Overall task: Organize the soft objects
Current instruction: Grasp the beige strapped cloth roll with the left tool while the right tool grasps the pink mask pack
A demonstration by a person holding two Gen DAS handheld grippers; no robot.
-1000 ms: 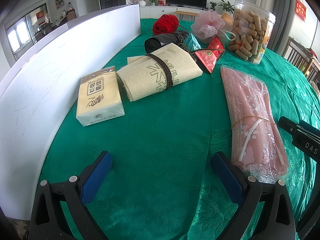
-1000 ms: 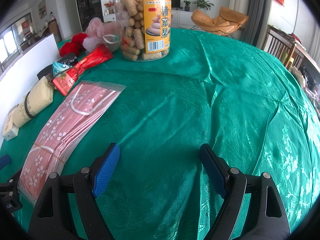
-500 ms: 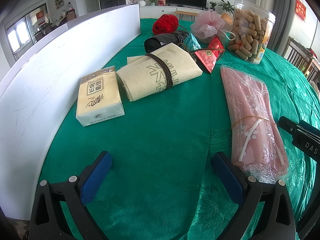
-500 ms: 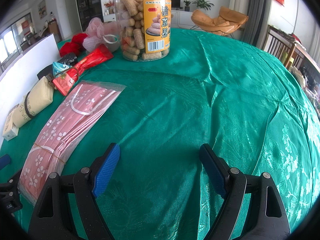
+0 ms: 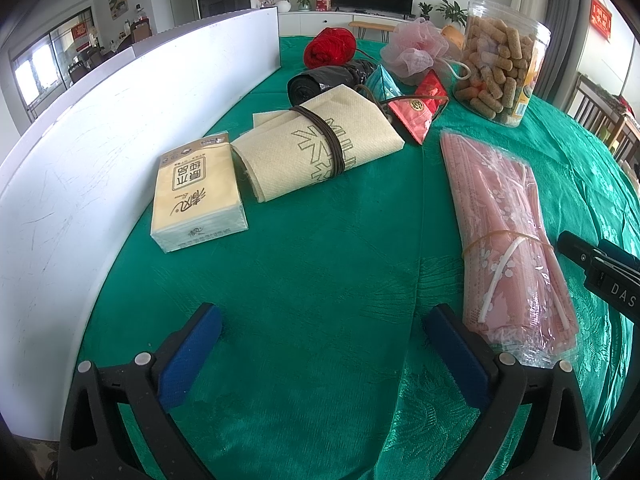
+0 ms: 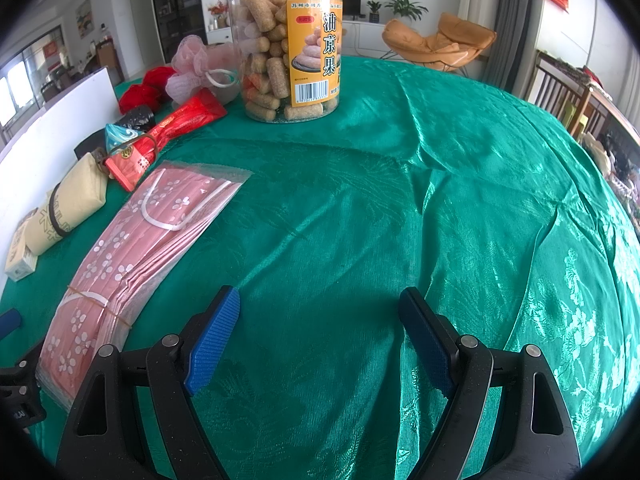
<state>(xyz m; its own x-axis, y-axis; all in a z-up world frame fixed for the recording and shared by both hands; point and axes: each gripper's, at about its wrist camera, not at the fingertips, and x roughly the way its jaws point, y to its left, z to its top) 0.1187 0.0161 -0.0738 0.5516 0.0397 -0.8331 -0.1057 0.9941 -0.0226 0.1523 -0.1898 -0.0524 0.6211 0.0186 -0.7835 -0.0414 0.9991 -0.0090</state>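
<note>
A clear plastic jar [image 6: 286, 40] packed with cylindrical snacks stands on the green table [image 6: 440, 200]. The pack of pink masks [image 5: 504, 224] in its clear bag lies beside the right tongs [image 6: 319, 334]. Only the left view shows the tissue pack [image 5: 196, 196] squarely. Both left tongs [image 5: 322, 354] and right tongs gape, released, empty.

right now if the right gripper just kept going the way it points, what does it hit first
Most likely bare green tablecloth. The right gripper is open and empty, angled down at the cloth. The snack jar stands farther ahead, the pink mask pack off to one side.
</note>
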